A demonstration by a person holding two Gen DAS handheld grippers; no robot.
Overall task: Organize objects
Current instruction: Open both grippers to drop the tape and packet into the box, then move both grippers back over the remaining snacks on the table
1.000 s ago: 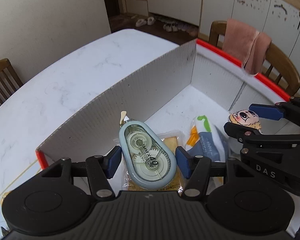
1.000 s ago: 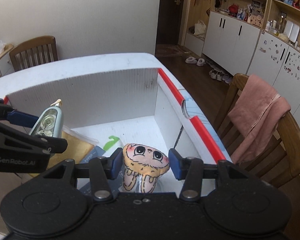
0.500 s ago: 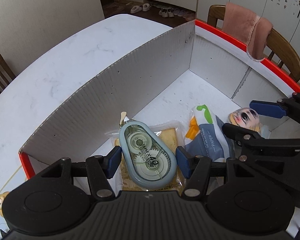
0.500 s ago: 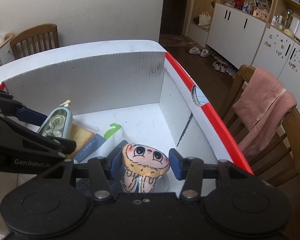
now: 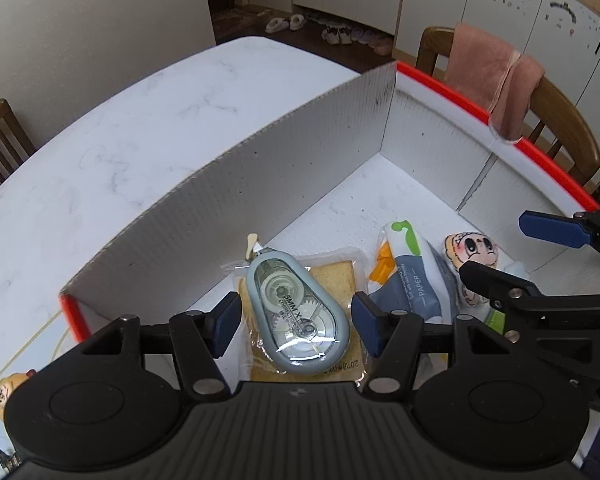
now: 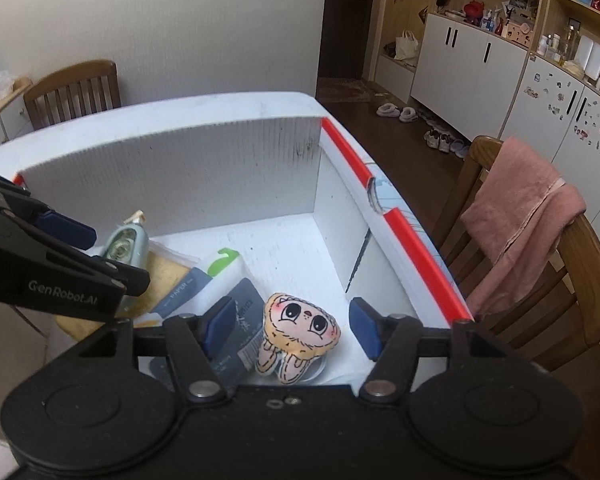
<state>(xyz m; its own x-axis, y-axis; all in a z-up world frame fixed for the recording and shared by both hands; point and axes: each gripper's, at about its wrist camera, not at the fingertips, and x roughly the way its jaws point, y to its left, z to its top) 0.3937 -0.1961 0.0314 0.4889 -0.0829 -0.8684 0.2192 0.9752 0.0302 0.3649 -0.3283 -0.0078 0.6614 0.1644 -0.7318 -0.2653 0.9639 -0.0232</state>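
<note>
A white box with red rims stands on the marble table. My left gripper is open over the box; a grey-blue correction tape lies free between its fingers on a bagged slice of toast. My right gripper is open over the box; a small cartoon plush charm lies free below it, also in the left wrist view. A paper tissue pack lies between toast and charm.
A wooden chair with a pink towel stands right of the box. A second wooden chair is behind the table. A small yellow toy lies on the table outside the box's near left corner. Bare marble tabletop extends left.
Both grippers opened wider and let go: the correction tape now rests on the toast and the charm dropped onto the box floor. Both grippers drew back and up a little.
</note>
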